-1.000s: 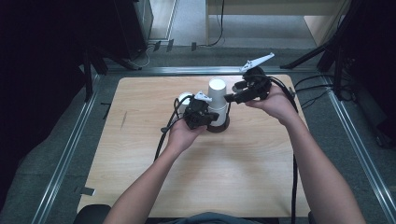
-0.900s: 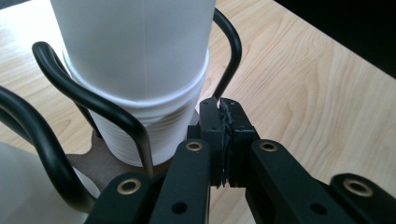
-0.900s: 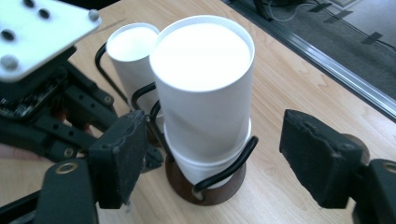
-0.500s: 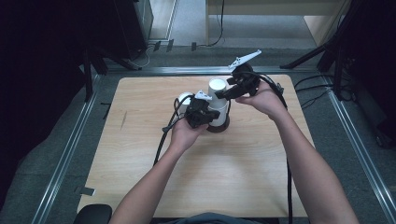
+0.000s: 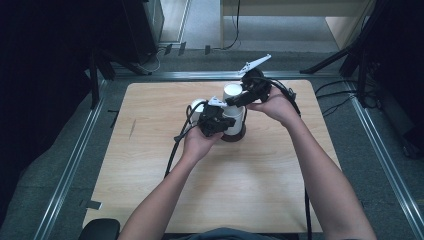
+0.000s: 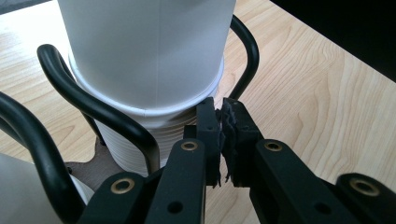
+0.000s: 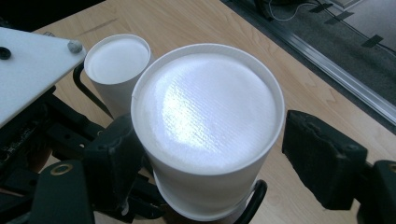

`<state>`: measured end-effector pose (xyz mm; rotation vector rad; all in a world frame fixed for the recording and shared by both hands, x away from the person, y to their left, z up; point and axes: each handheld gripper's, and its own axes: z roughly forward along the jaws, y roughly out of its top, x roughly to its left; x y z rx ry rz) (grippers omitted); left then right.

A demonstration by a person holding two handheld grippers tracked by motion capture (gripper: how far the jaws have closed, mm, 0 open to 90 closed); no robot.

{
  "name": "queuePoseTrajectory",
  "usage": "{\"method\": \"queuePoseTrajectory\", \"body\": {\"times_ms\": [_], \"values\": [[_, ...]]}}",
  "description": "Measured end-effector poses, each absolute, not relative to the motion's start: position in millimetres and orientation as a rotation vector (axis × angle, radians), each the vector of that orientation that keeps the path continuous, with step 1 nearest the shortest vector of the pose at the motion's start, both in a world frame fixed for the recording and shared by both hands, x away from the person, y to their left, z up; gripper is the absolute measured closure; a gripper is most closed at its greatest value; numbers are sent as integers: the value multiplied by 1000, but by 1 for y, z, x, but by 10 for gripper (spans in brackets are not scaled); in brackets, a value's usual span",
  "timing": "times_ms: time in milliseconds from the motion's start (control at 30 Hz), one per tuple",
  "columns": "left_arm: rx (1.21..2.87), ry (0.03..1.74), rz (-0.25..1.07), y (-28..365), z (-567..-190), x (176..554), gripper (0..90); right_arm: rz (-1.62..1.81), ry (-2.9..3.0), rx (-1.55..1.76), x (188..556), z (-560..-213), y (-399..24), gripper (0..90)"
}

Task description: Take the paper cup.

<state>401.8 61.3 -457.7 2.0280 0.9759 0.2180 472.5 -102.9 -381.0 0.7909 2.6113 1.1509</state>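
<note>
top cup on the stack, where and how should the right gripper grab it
Grip the top cup on its side wall just under the upturned base, coming from above with the right gripper straddling it: it stands inverted, round, and its lower rim nests inside the black wire holder.

You are working with two stacks of upturned white paper cups (image 7: 208,126) (image 7: 117,63), one black wire holder (image 6: 93,105), two grippers (image 5: 231,100) (image 5: 223,125), one wooden table (image 5: 250,190).

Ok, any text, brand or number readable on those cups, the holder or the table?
None.
White cups: plain, no print.
Black wire holder: no label.
Wooden table: bare grain, no markings that read as text.
</note>
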Motion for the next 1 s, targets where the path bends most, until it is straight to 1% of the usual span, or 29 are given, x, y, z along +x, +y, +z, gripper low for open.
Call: {"method": "queuePoseTrajectory", "body": {"times_ms": [167, 200, 267, 400, 567, 1000], "values": [[2028, 976, 215, 63, -458, 402, 857, 1142, 2623, 784, 474, -382, -97, 227], [2027, 976, 217, 63, -458, 402, 857, 1131, 2631, 783, 474, -383, -94, 246], [2027, 976, 218, 63, -458, 402, 858, 1123, 2635, 778, 474, -383, -93, 251], [2025, 975, 228, 62, -459, 401, 858, 1093, 2629, 759, 474, -383, -90, 290], [2019, 978, 218, 61, -459, 402, 858, 1089, 2640, 775, 474, -381, -90, 296], [2005, 976, 216, 62, -460, 401, 860, 1100, 2639, 789, 472, -361, -92, 303]]}}
